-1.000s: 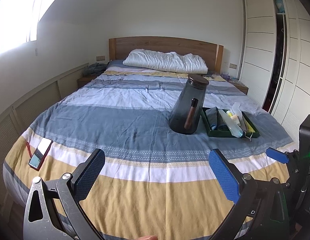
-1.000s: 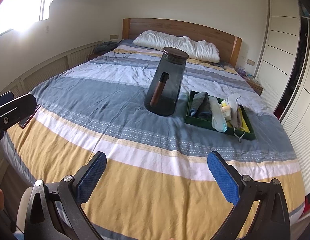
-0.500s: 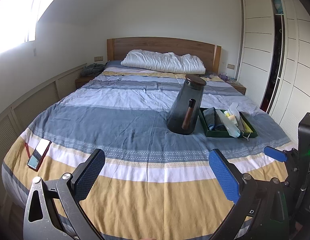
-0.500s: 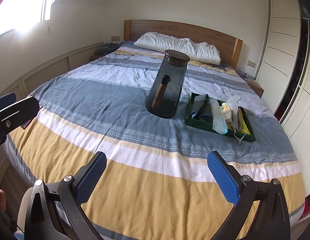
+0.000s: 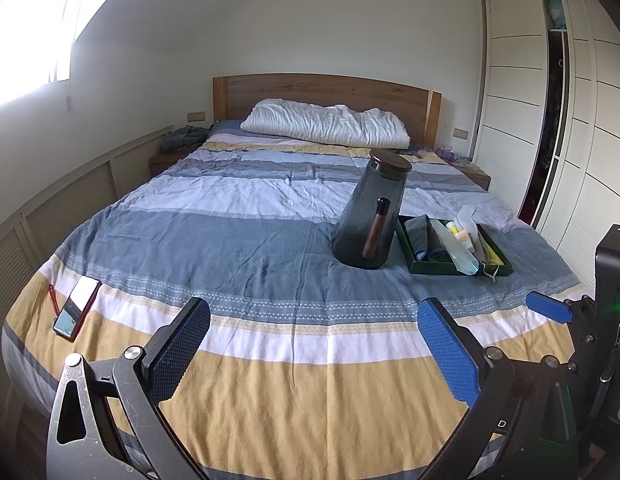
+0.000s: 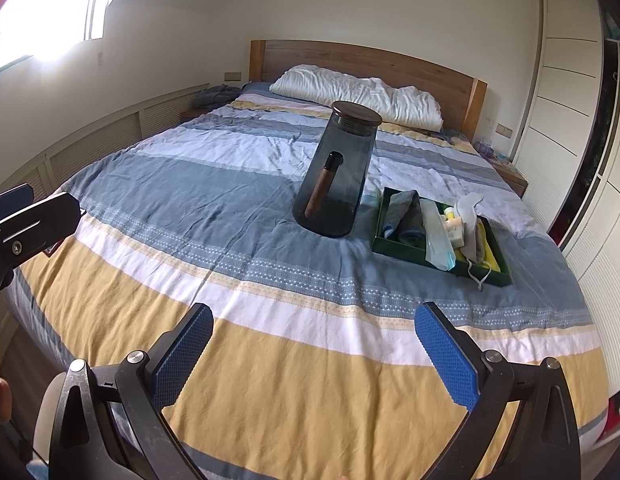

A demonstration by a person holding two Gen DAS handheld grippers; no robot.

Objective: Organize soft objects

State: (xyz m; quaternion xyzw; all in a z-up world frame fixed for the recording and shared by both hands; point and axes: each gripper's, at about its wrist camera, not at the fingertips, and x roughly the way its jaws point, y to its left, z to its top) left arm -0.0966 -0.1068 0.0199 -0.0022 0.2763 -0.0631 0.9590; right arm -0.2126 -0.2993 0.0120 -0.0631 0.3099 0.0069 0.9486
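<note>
Soft cloths (image 6: 404, 216) lie folded in a green tray (image 6: 394, 250) on the striped bed (image 5: 249, 240), tray just right of a dark glass jug (image 5: 370, 216) standing mid-bed. A phone (image 5: 75, 306) rests well left of the jug, near the bed's edge. Left gripper (image 5: 314, 344) and right gripper (image 6: 314, 346) hover over the foot end, both spread wide, grasping nothing

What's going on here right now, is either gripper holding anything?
No. The left gripper and the right gripper both hover open and empty over the foot of the bed. The smoky jug stands upright mid-bed, with the green tray of cloths and small items beside it, untouched. A phone lies near the bed's left edge.
</note>
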